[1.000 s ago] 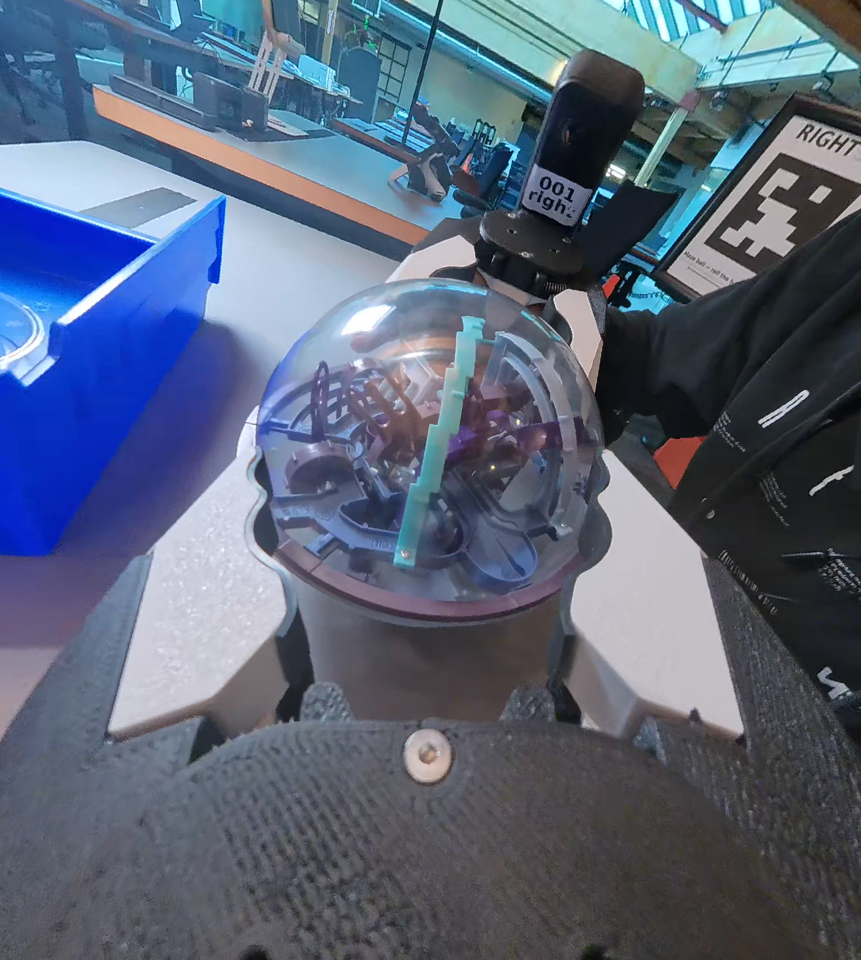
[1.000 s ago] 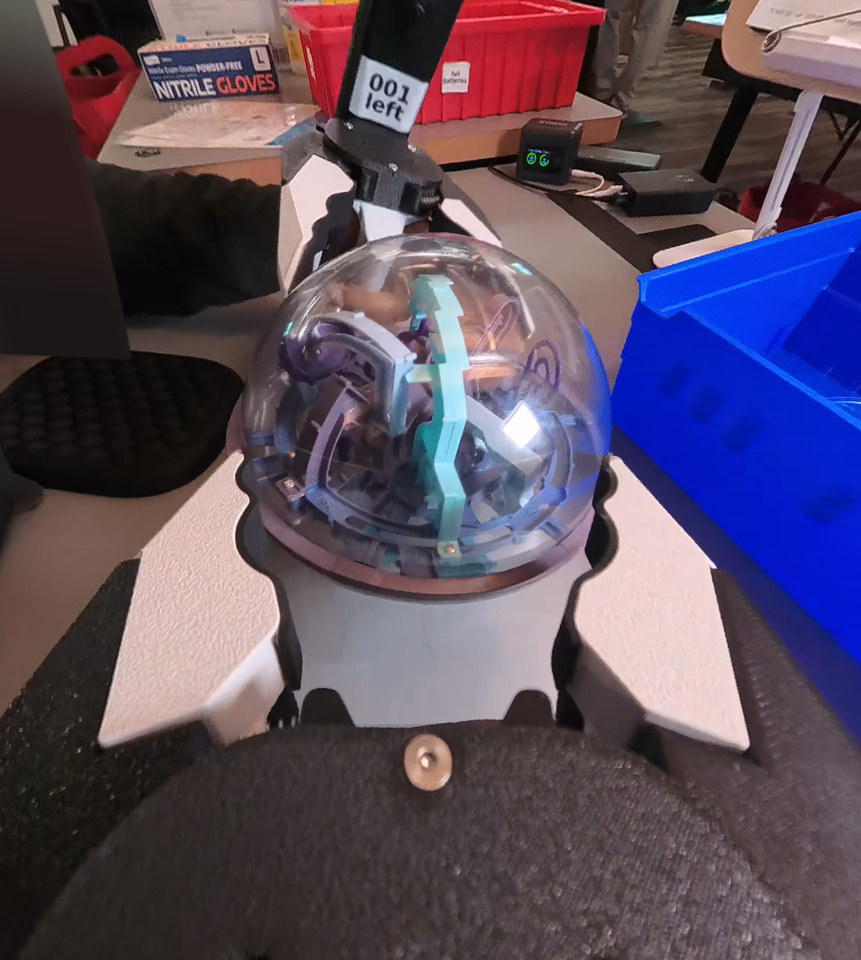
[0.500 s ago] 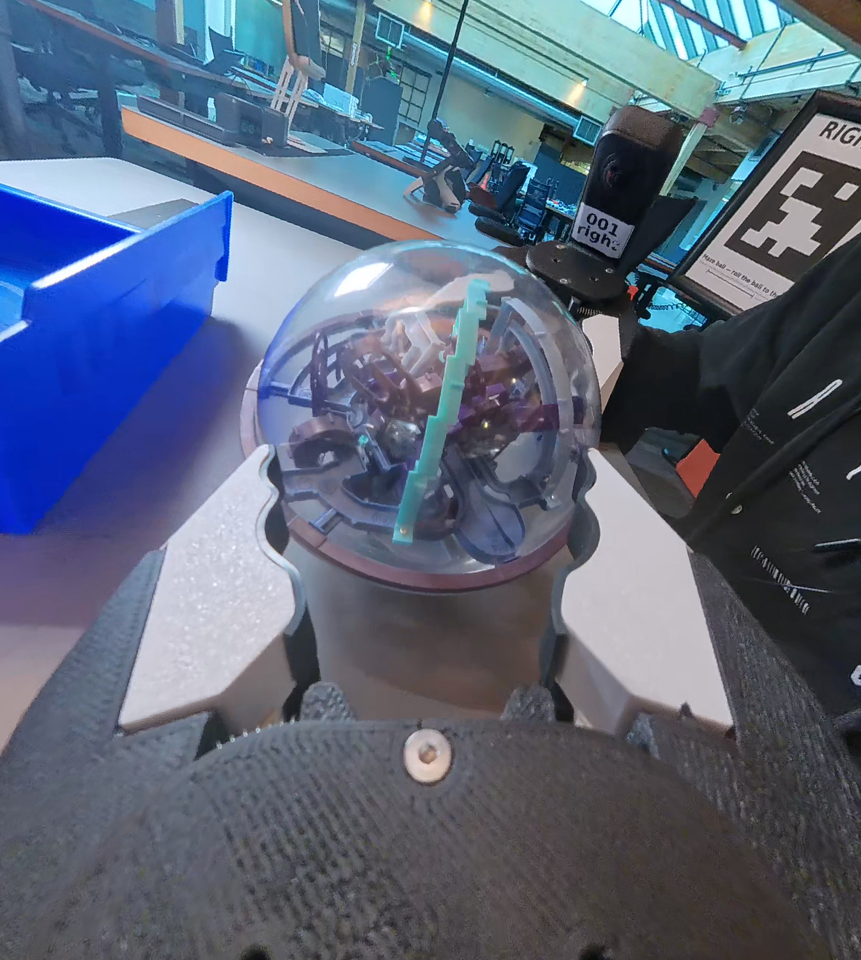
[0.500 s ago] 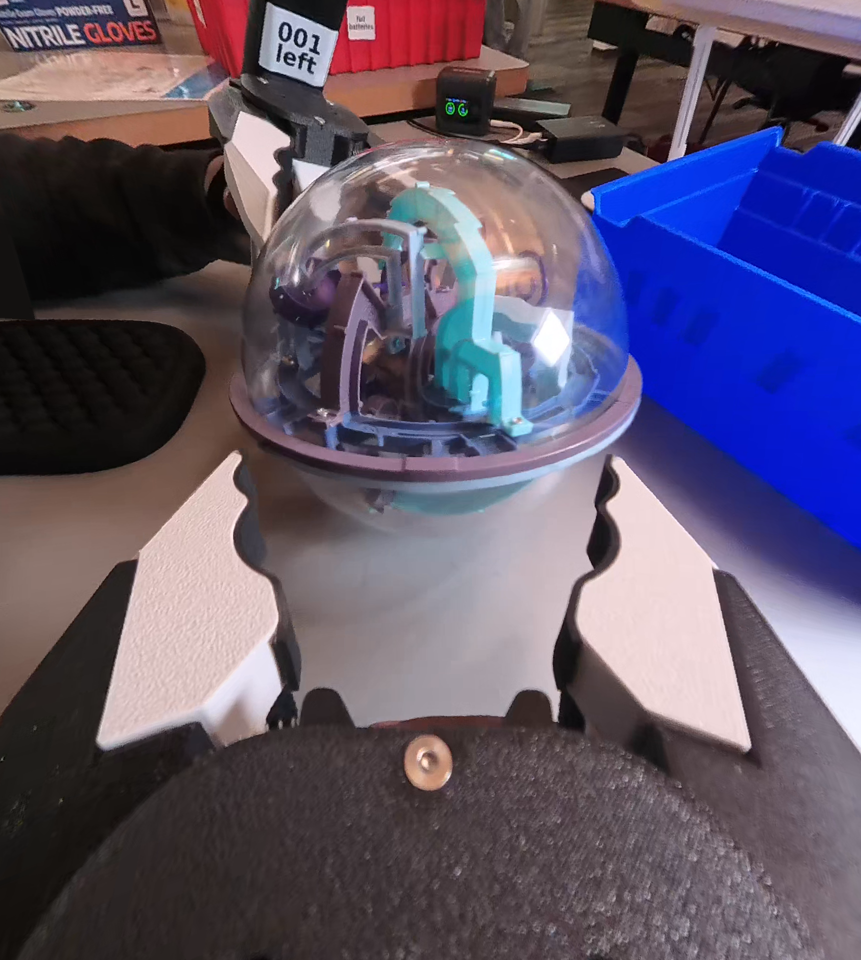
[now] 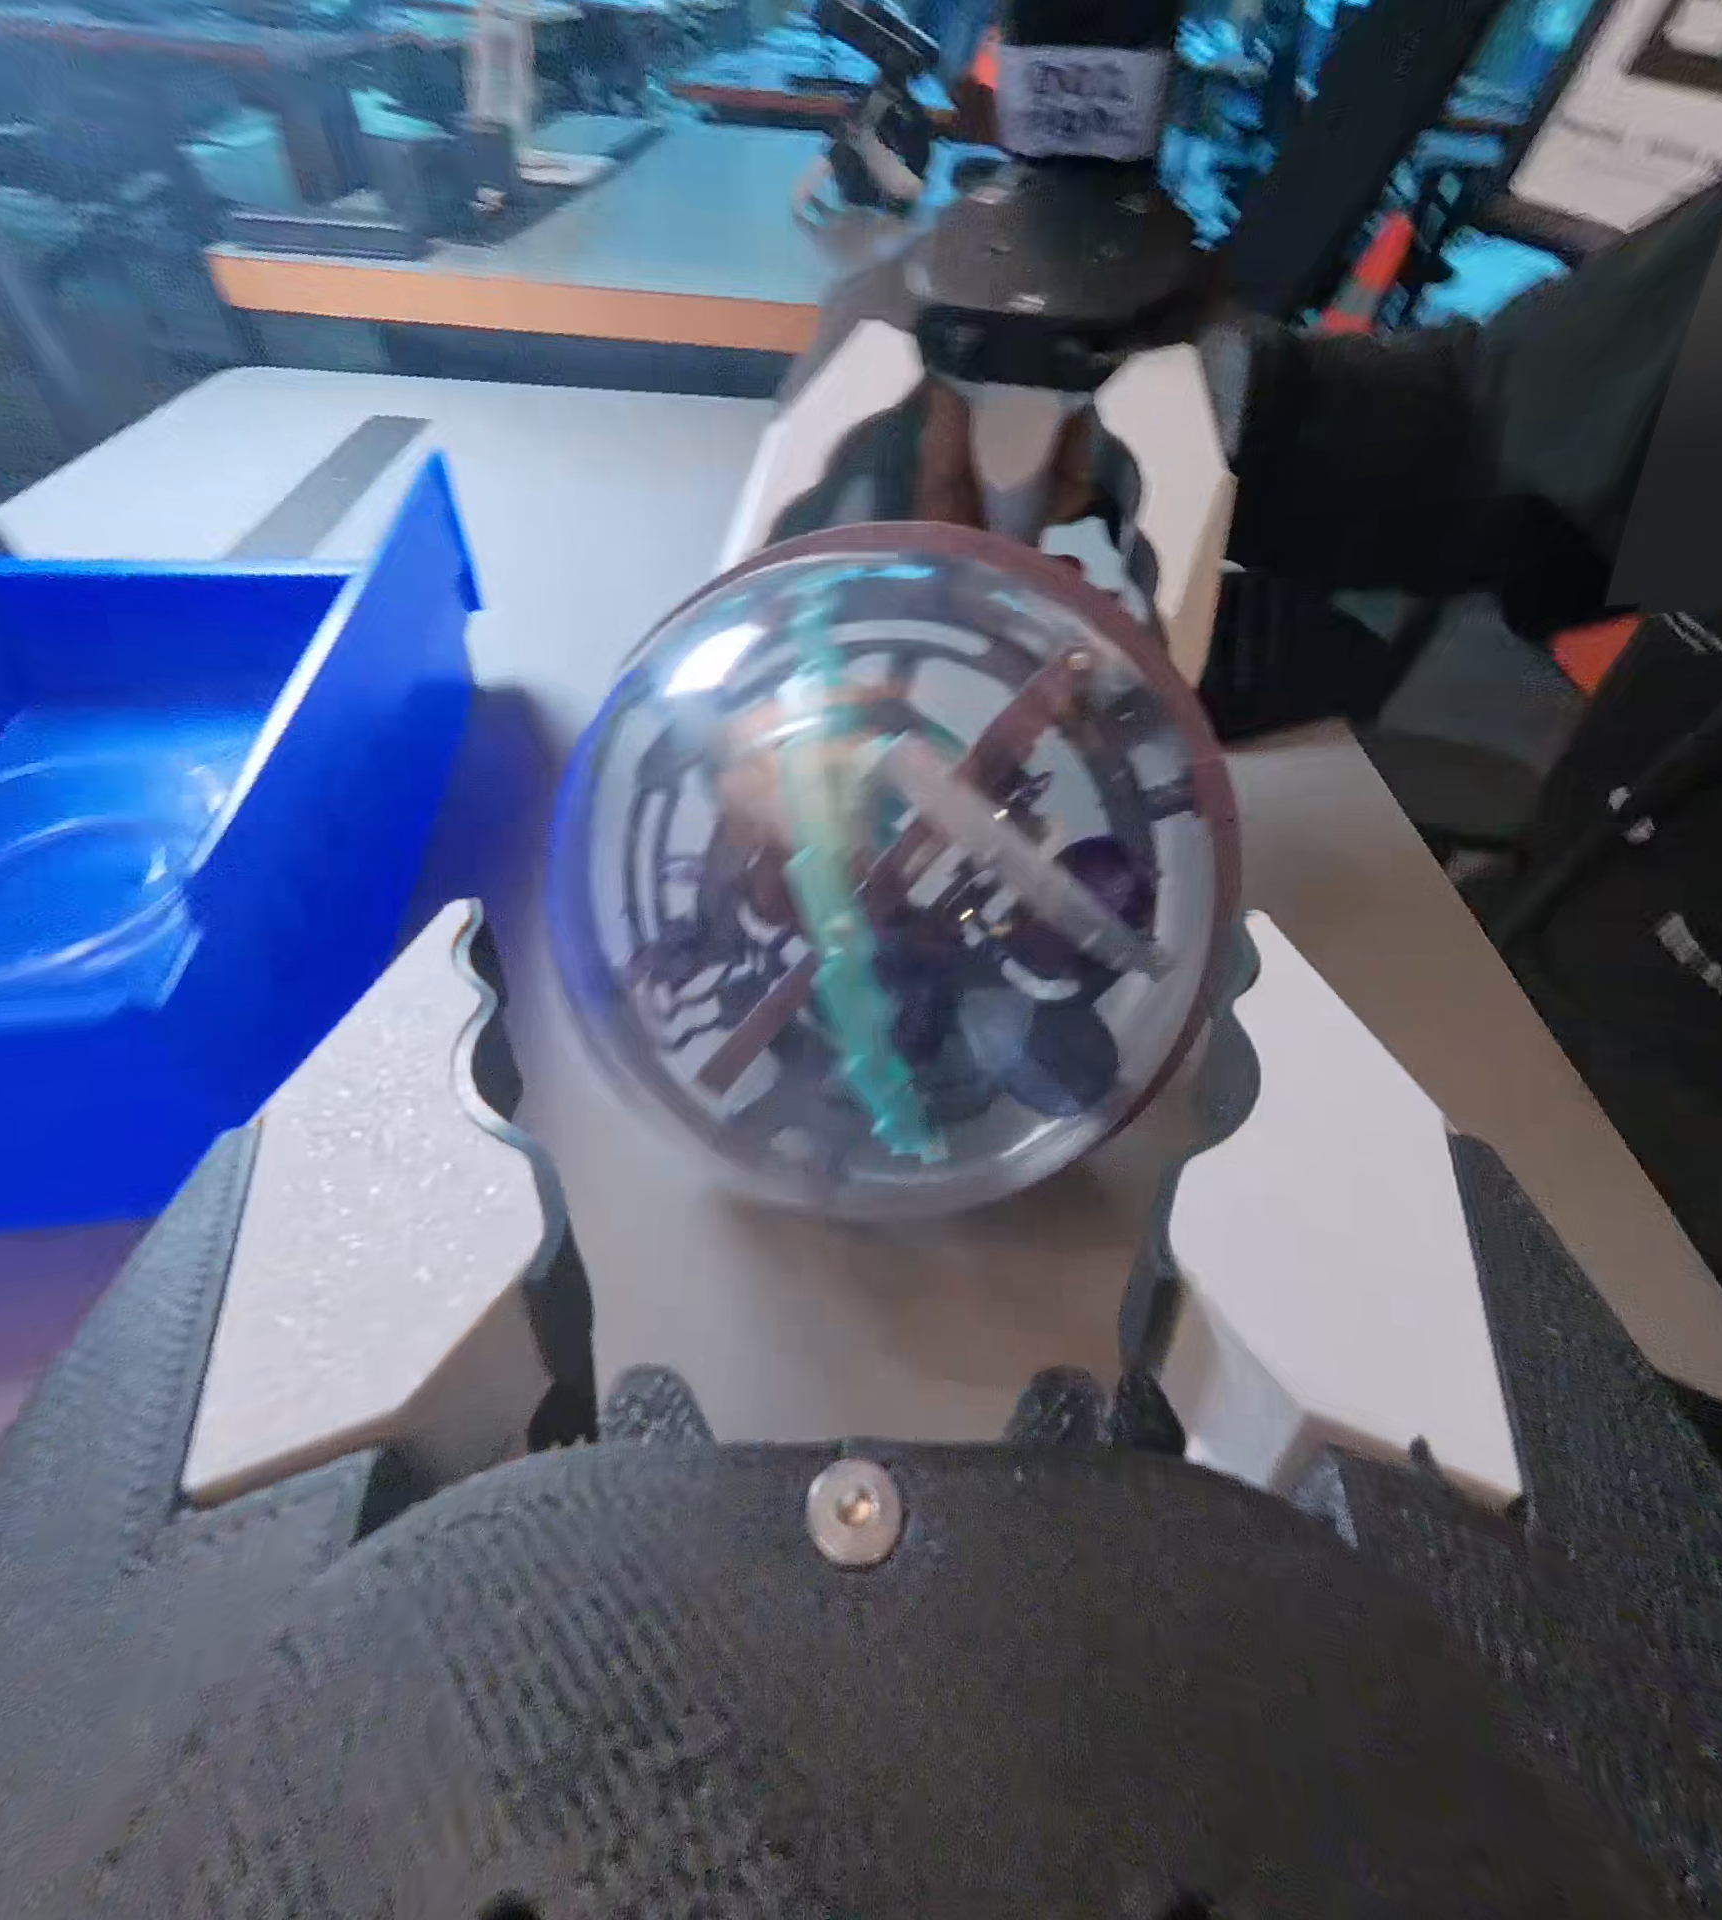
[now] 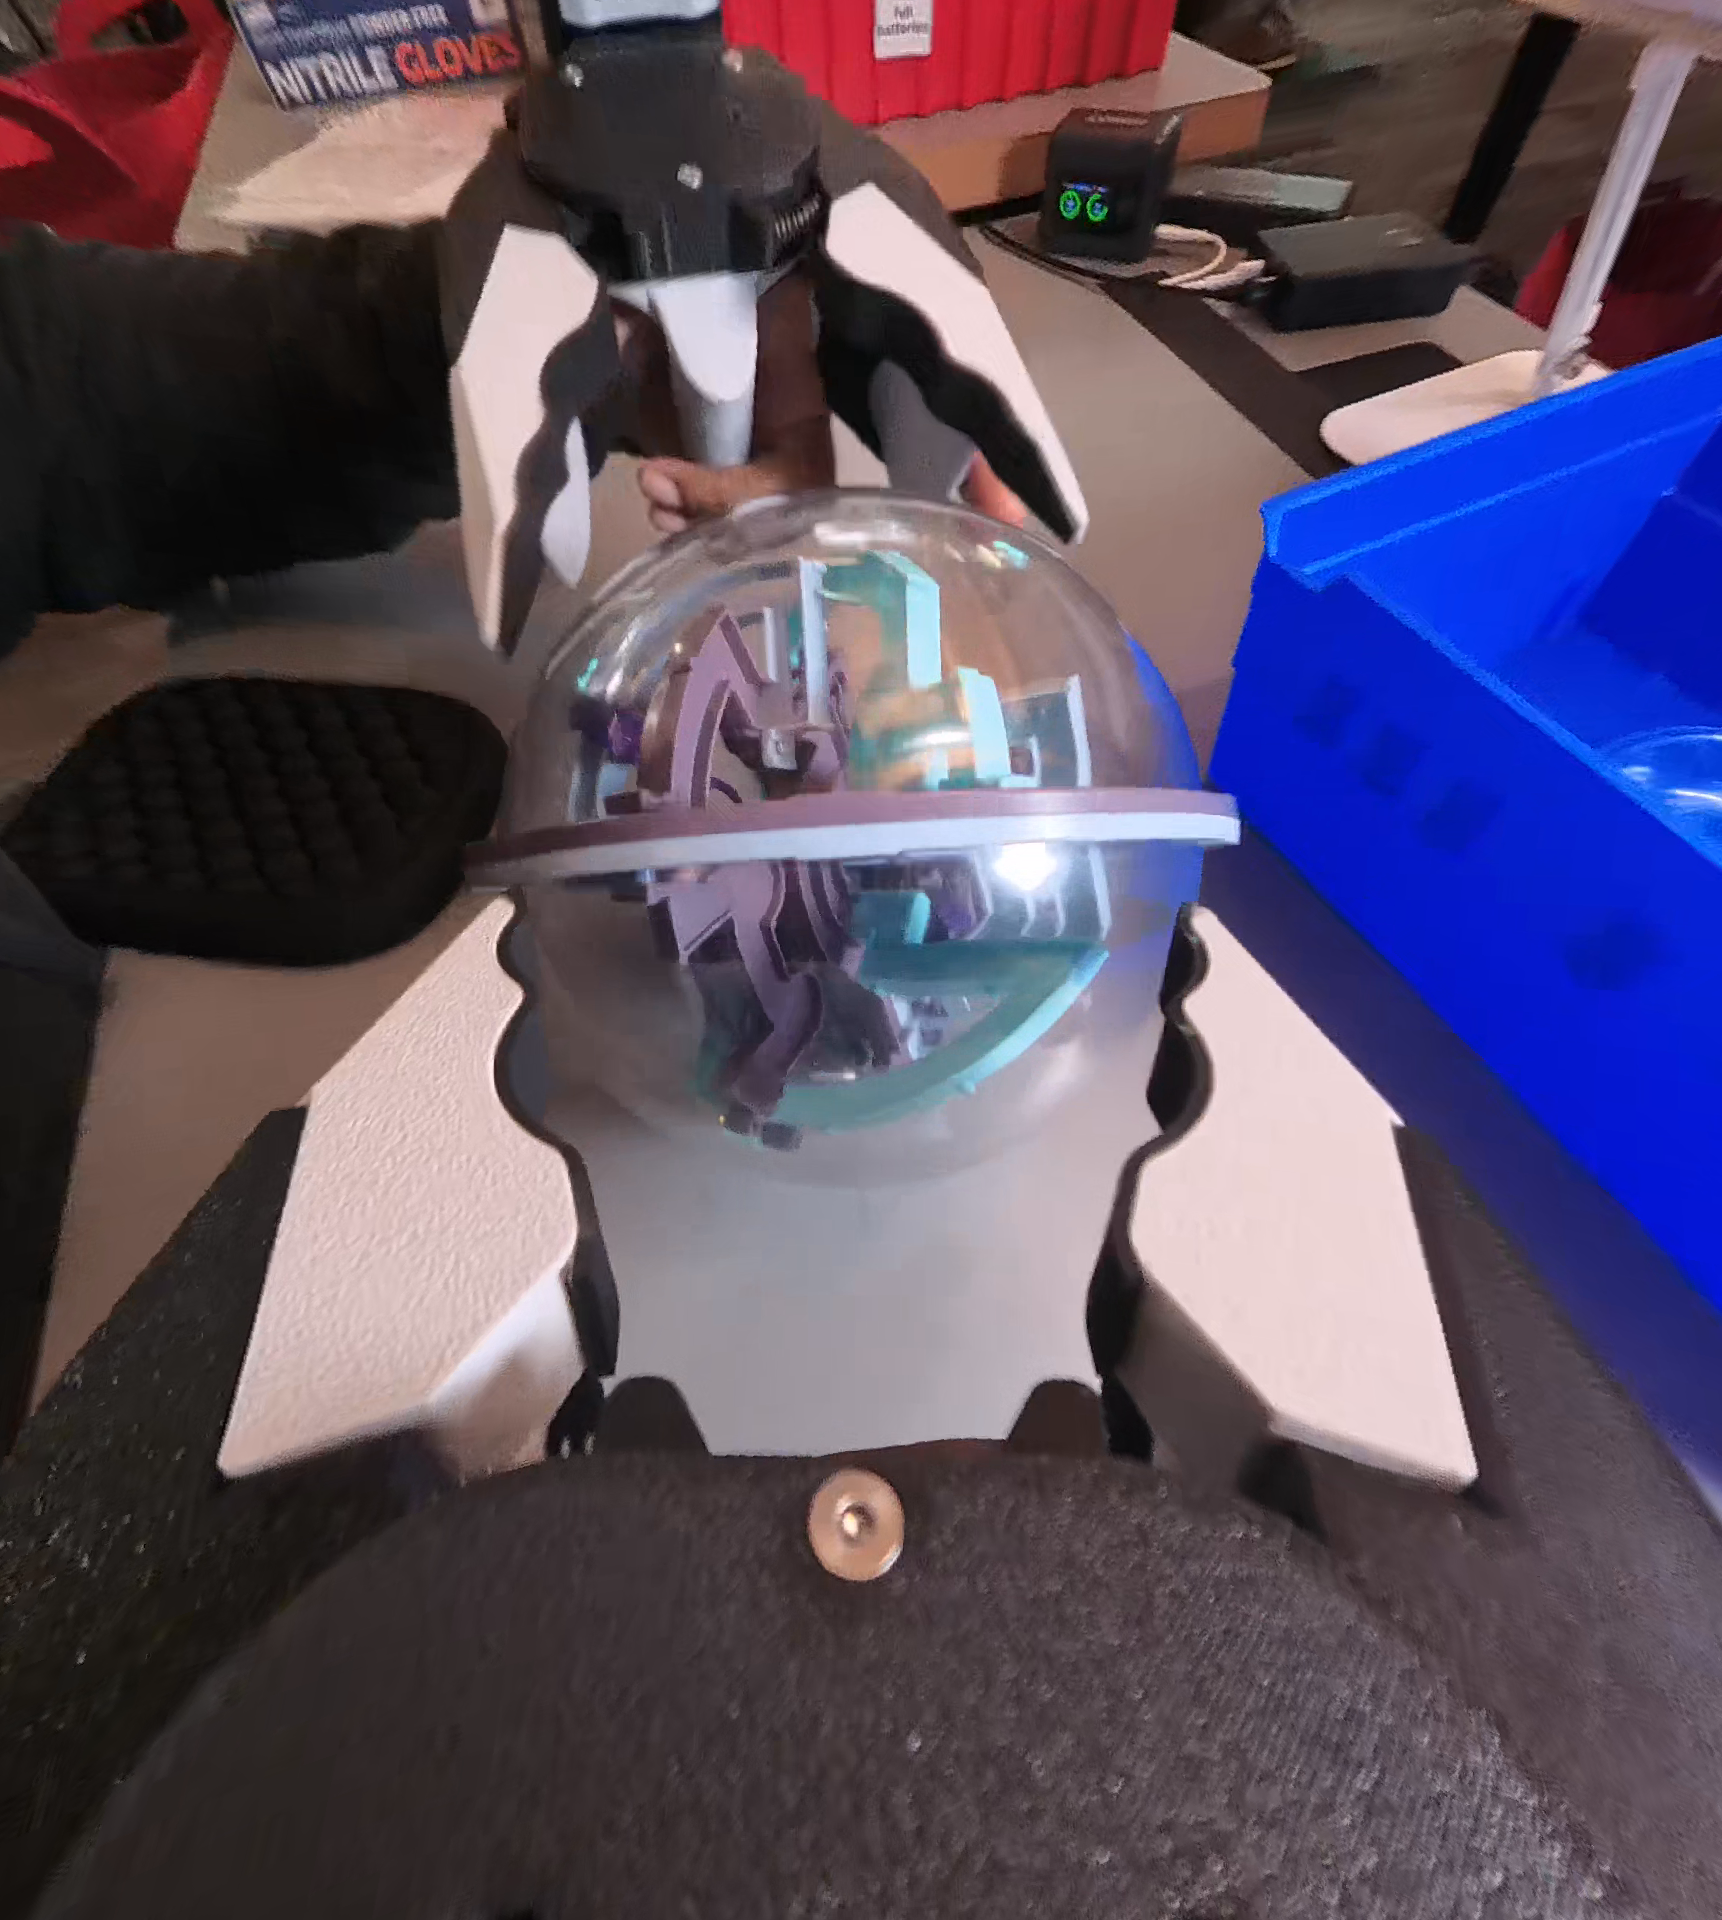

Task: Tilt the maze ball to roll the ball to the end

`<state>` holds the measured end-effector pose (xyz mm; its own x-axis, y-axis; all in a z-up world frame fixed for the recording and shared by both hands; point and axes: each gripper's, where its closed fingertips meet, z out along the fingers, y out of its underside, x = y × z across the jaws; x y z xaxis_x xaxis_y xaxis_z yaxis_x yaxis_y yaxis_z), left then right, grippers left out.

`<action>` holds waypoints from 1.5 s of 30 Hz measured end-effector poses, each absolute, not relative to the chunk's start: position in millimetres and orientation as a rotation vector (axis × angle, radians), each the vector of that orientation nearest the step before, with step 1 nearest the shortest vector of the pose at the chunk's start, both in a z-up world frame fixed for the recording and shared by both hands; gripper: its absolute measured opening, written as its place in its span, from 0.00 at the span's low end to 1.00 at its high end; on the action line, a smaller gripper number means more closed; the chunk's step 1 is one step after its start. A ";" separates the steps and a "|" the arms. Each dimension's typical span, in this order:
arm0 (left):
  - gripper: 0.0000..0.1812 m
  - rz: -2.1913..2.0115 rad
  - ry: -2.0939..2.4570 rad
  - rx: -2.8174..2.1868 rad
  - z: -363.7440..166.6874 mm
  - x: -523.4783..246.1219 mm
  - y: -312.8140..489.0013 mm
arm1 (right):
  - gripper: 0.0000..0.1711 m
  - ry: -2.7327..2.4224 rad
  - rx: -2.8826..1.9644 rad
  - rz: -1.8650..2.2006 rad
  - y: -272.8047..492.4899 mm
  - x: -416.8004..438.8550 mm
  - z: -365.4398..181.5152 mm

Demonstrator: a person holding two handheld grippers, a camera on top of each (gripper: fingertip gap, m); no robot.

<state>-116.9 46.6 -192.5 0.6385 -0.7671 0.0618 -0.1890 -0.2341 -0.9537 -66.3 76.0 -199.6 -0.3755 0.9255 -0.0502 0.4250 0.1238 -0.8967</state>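
A clear maze ball (image 6: 852, 831) w/ purple & teal tracks is seen on a grey table (image 5: 628, 499), beside a blue bin (image 6: 1522, 748). Both tongs are spread wide, nothing gripped: left gripper (image 5: 857, 997) & right gripper (image 6: 846, 997) flank the sphere. Contact can't be told. Tilts are best kept slow, small, w/ even support both sides.

The left wrist view is all blurry. The little ball inside the maze ball (image 5: 893, 883) is too small to find. At 9 o'clock, the blue bin (image 5: 213, 831) is cut off; something clear, maybe a dish, sits inside.
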 end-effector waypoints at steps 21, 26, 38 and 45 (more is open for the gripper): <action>0.73 -1.303 0.252 -1.747 -218.3 -73.6 30.4 | 0.83 -1.920 -1.176 1.266 55.8 -39.4 -209.0; 0.76 -1.001 0.649 -1.841 -227.4 -65.7 11.9 | 0.83 -2.171 -1.105 1.307 49.1 -28.9 -211.4; 0.80 -0.844 0.813 -1.768 -240.0 -65.2 12.6 | 0.77 -2.079 -1.087 1.417 45.9 -65.9 -178.8; 0.73 -0.857 0.643 -1.764 -232.8 -62.2 15.9 | 0.77 -1.888 -1.227 1.215 62.0 -12.6 -207.4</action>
<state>-62.2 15.9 -232.8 0.6029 -0.7580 0.2490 -0.0264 -0.3309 -0.9433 -12.6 62.0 -207.4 -0.4126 0.9108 -0.0112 0.3878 0.1645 -0.9069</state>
